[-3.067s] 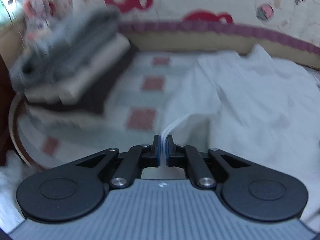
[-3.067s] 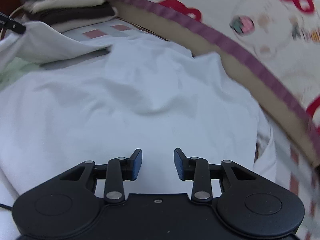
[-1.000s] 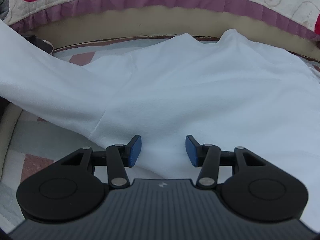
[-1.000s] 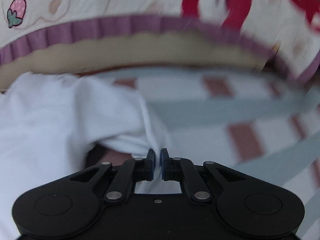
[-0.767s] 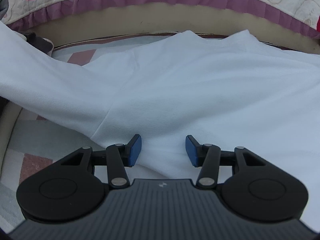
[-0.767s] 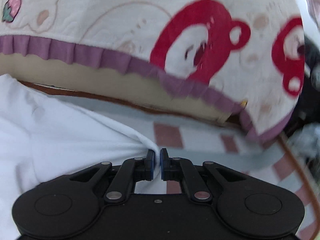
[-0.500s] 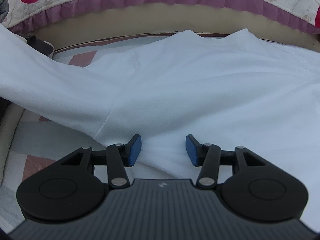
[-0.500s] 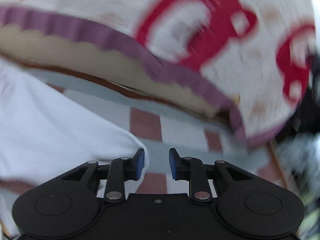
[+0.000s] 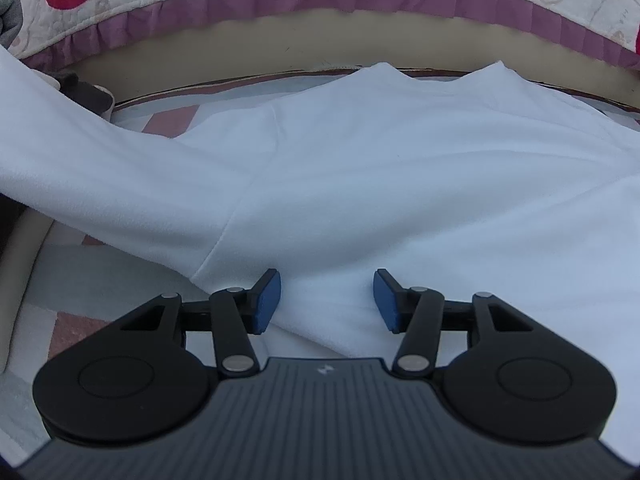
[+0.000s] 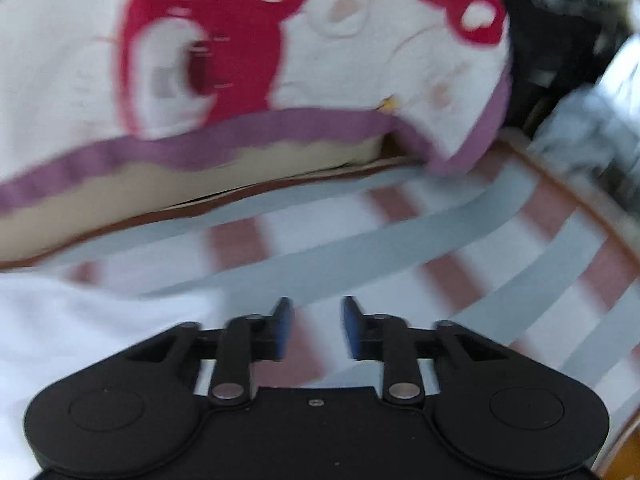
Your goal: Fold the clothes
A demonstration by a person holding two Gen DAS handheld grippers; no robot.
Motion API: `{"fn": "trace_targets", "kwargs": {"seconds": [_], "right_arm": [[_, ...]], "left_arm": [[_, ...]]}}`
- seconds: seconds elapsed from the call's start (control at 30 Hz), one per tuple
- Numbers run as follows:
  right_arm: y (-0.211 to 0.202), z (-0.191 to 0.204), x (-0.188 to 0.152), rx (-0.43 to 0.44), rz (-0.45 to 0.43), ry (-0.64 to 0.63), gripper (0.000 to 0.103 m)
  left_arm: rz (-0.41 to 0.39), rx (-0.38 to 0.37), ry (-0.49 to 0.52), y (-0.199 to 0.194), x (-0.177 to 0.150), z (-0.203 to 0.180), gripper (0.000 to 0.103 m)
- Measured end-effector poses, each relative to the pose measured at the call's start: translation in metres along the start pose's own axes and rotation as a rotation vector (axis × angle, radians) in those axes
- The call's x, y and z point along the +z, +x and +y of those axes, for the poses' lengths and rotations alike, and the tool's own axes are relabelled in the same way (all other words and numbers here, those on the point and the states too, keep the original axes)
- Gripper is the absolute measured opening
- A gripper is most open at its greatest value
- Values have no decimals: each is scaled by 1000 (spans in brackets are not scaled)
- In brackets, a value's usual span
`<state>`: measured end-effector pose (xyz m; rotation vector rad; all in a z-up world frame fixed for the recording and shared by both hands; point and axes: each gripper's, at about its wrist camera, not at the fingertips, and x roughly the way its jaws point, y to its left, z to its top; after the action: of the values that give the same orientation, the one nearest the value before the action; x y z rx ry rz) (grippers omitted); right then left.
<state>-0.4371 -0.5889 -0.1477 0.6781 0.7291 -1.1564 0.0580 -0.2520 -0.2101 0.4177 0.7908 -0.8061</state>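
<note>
Across the checked cover [image 9: 168,118], a white garment [image 9: 400,184] lies spread flat, its long axis running away from the left gripper [image 9: 327,300] toward the far edge, where two small peaks of cloth rise. One sleeve [image 9: 100,192] extends from a diagonal seam out to the left and up past the frame edge. Left gripper: jaws apart, nothing between them, the blue pads hovering over the garment's near edge. Right gripper [image 10: 316,328]: jaws likewise apart and empty, poised over bare cover with the garment's white edge [image 10: 100,320] just beside it on the left; this view is motion-blurred. Surface: cover of grey bands with white and reddish squares, bordered by a cream band and brown rim. Behind it stands a quilted cushion [image 10: 240,60], cream with red bear figures and a purple frill. Dark and grey folded cloth [image 9: 80,88] shows at far left, partly hidden by the sleeve. Blurred clutter at the right view's upper corner cannot be identified.
</note>
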Motion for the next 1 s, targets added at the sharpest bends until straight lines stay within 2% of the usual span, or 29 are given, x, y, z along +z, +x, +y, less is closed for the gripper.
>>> {"fn": "trace_targets", "kwargs": {"seconds": [0.03,0.13,0.2,0.27,0.33,0.5,0.57,0.6,0.63,0.7,0.8,0.9,1.0], "right_arm": [[-5,-3,-3,32,5,32,57],[-12,5,-28,140,55,101,59],[-10,23,-51,178,89,91,60],[-11,38,-73,197,91,27,60],[-12,53,-94,207,89,-106,60],[-10,88,-132,194,91,-557,60],[-6,90,-137,177,59,-595,64],[-2,87,-133,180,49,-571,61],[1,82,-126,187,47,-533,47],[8,66,-104,197,59,-416,3],[-6,44,-60,78,-60,-391,3],[-28,9,0,-59,-180,-329,3],[-49,-29,53,-240,-292,-264,3]], "left_arm": [[0,2,-7,0,0,0,51],[-4,12,-24,-1,0,0,51],[-12,20,-23,-3,-1,-1,51],[-21,25,-17,-6,-2,-2,51],[-26,33,-14,-9,-2,-1,51],[-25,43,-40,-9,-2,6,51],[-23,49,-37,-8,-2,6,51],[-23,56,-27,-9,-3,4,51],[-23,62,-17,-9,-3,3,51],[-23,76,7,-10,-5,0,51],[-22,89,16,-8,-5,1,52],[-24,90,0,-7,-4,3,52],[-24,100,13,-6,-5,2,54]]}}
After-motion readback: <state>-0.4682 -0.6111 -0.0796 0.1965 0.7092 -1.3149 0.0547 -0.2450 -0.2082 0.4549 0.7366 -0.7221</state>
